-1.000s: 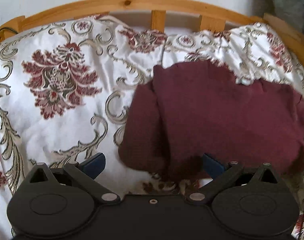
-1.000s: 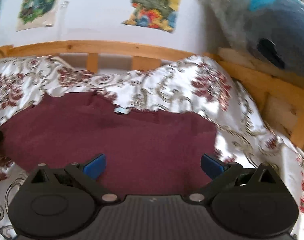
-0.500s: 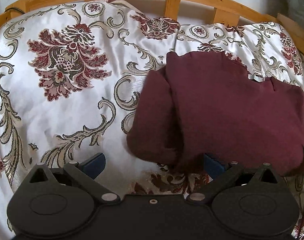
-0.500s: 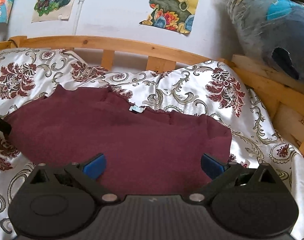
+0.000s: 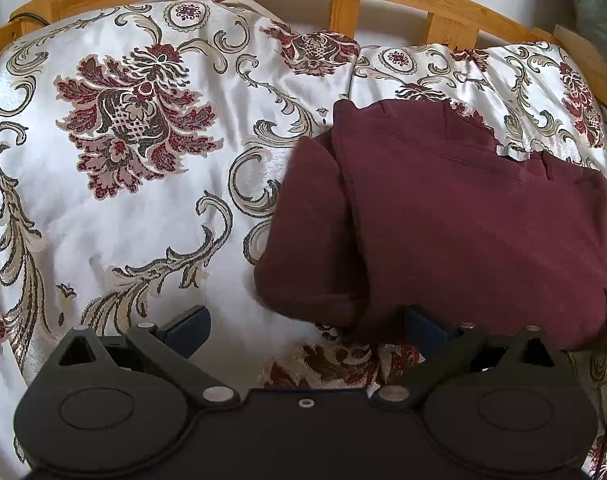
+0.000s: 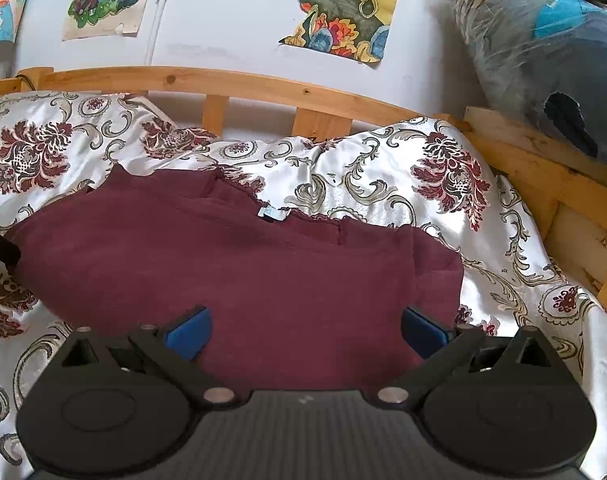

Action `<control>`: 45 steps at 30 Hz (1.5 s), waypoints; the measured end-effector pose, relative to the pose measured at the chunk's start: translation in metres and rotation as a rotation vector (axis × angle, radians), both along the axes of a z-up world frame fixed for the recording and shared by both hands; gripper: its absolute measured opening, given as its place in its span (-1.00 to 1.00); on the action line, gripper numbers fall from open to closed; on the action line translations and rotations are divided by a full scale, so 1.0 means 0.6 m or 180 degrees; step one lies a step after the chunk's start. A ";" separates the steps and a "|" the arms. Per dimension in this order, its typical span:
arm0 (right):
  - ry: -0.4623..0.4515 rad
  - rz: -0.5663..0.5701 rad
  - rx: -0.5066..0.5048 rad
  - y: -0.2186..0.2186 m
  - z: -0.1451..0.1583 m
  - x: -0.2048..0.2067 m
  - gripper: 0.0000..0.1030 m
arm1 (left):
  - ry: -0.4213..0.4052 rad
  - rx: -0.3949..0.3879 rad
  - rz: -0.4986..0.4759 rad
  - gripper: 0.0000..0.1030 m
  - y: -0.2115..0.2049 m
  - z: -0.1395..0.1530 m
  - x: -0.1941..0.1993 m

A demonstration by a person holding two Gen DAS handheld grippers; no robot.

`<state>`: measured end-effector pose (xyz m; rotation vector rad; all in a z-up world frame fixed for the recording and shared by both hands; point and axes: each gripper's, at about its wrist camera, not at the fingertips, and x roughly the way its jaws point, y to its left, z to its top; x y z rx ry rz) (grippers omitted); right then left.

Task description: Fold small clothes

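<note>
The maroon garment (image 5: 463, 220) lies flat on the bed's patterned cover (image 5: 143, 200), one sleeve seemingly tucked in at its left, so folding looks part done. Both the left gripper (image 5: 307, 328) and right gripper (image 6: 305, 330) hover at its near hem, fingers spread wide and empty; next, pinch that hem and carry it toward the collar. Only the right view shows the collar label (image 6: 272, 213) clearly and the garment's right edge.

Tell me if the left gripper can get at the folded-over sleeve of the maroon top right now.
Probably yes. The left gripper is open just short of the maroon top, and the sleeve lies uncovered on the bedspread right ahead, with nothing between.
</note>
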<state>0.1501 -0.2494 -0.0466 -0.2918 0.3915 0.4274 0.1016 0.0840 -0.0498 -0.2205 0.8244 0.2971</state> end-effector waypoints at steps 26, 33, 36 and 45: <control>0.0252 -0.0137 -0.0027 0.054 -0.037 0.033 1.00 | -0.0337 -0.0904 -0.0230 0.96 0.084 -0.025 0.074; 0.0302 -0.0150 -0.0019 0.052 -0.044 0.034 1.00 | -0.0255 -0.0810 -0.0258 0.98 0.078 -0.031 0.081; 0.0314 -0.0154 -0.0036 0.053 -0.046 0.035 1.00 | -0.0245 -0.0789 -0.0267 0.98 0.077 -0.031 0.083; 0.0318 -0.0155 -0.0044 0.053 -0.046 0.036 1.00 | -0.0259 -0.0793 -0.0277 0.98 0.078 -0.031 0.080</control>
